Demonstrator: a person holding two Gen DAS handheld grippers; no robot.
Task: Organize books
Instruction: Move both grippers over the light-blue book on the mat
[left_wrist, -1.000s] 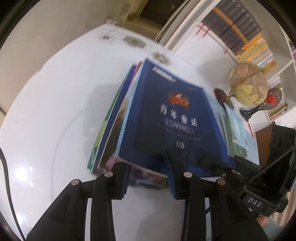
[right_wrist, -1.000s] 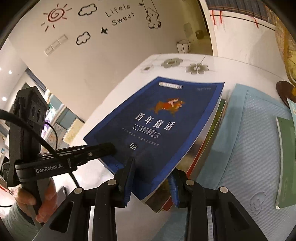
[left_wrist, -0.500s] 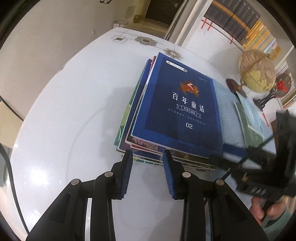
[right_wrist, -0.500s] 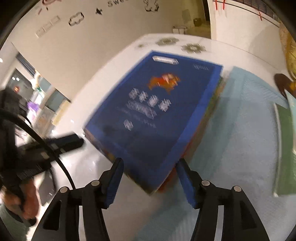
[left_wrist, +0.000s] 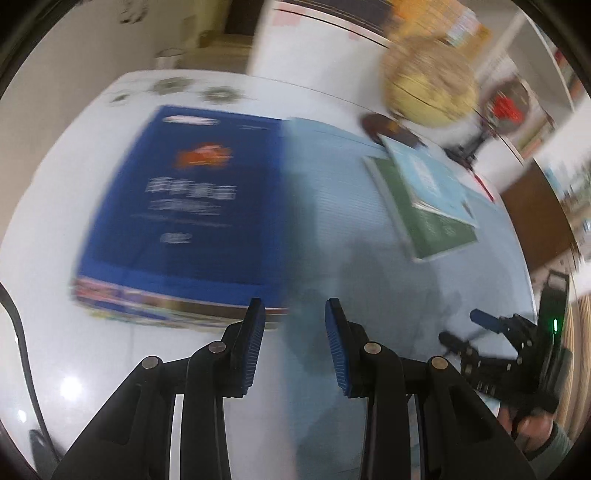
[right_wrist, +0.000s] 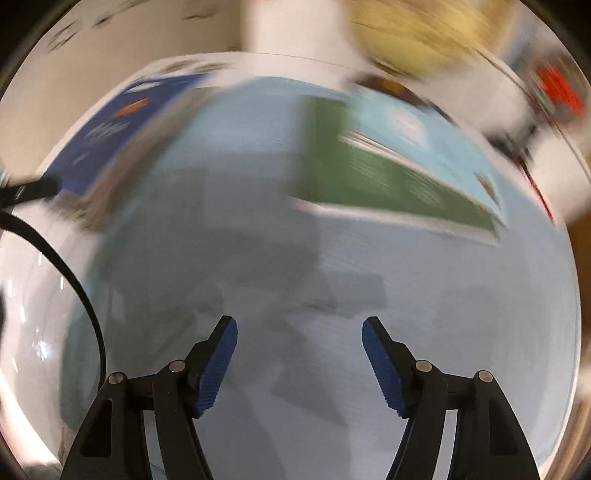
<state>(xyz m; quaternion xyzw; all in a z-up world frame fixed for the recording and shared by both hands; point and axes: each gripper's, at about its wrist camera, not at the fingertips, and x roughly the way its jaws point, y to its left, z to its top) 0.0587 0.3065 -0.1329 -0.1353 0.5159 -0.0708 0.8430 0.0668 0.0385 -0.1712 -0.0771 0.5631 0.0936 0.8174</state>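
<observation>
The right gripper (right_wrist: 299, 363) hangs over a pale blue mat (right_wrist: 406, 288) with nothing between its blue pads, and its jaws are opening at this moment. The left gripper (left_wrist: 294, 347) stands partly open and also empty, its left pad just in front of the near edge of the book stack (left_wrist: 177, 306), not touching it as far as the blur allows.

Judging from how things lie, one part of the tidying looks done: a pile of books sits squared on the white table (left_wrist: 74, 369), to the left of the mat, with a dark blue book (left_wrist: 184, 192) on top. It has a glossy cover with an orange emblem and pale lettering too smeared to read; the edges below it show several thin, colourful volumes.

What seems left lies farther right. On the far right part of the mat, a green book (left_wrist: 428, 218) lies flat with a light blue book (left_wrist: 424, 177) resting skewed across it, so the two do not line up. They appear thin and soft-covered. These two probably need gathering next, whether onto the pile or elsewhere I cannot tell.

Beyond them stands a globe (left_wrist: 428, 81), heavily blurred, at the far edge of the table.
</observation>
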